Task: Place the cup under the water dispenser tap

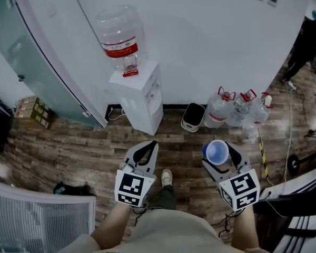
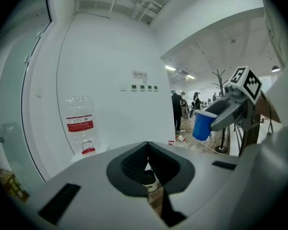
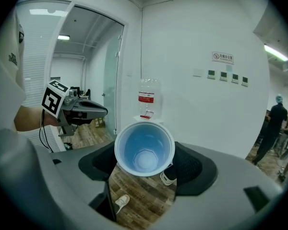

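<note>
Facing water dispenser (image 1: 139,101), well apart across the floor. Left gripper (image 1: 147,151) clenched, empty. Right gripper (image 1: 219,157) clamps blue cup (image 3: 144,150), mouth up. Advice: keep cup level, square up to the front, seat it under tap (image 1: 156,91) before letting go.

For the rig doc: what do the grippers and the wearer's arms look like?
Both alike: the left gripper and right gripper have pale grey tapered jaws lined with black textured pads. Each carries a white cube printed with black square markers. Thin black cables trail by the wrists. Forearms bare; pale beige top.
</note>
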Motion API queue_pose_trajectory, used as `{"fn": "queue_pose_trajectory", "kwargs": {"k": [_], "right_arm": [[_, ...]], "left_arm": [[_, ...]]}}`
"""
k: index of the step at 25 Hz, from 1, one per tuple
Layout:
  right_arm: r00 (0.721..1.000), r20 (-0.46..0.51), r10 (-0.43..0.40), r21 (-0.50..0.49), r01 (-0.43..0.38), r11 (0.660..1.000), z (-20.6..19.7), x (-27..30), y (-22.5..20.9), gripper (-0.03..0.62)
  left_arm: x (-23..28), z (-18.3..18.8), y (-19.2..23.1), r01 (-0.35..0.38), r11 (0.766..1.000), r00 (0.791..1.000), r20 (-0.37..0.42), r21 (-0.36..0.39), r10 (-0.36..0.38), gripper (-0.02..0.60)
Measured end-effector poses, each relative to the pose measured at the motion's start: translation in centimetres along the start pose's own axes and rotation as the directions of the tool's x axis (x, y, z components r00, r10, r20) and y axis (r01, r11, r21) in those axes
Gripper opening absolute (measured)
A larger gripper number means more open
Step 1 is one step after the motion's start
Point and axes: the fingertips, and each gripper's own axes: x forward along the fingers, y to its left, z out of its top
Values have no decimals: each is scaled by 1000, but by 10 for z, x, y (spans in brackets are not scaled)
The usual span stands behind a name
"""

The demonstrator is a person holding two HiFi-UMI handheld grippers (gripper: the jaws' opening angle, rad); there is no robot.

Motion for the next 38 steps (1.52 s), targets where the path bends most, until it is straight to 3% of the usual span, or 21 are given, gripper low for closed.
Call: {"fn": "queue_pose_trajectory", "kwargs": {"k": [12,22,30,34,38], "right_arm": [[998,-53,24,-47,-26,999,73,167,-71,362],[996,-40,76,-15,-77,997,98,261,-113,362],[981,-50,188,-58,-191,980,97,325,-134,362],[961,-70,267,-99,-273,957,97,363,-159,362],[939,-85,332,-150,-342,928,102,400,-184,362]], "left_arm": [[122,1,127,10,1000,1000,-29,-27,-10,6],[191,2,179,-12,1000,999,-48,-8,12,6],[225,-20,198,-123,991,989,-82,-46,119,6],[249,-14,210,-189,974,982,-23,-125,187,6],[276,-20,218,-273,956,962,-48,-110,269,6]]}}
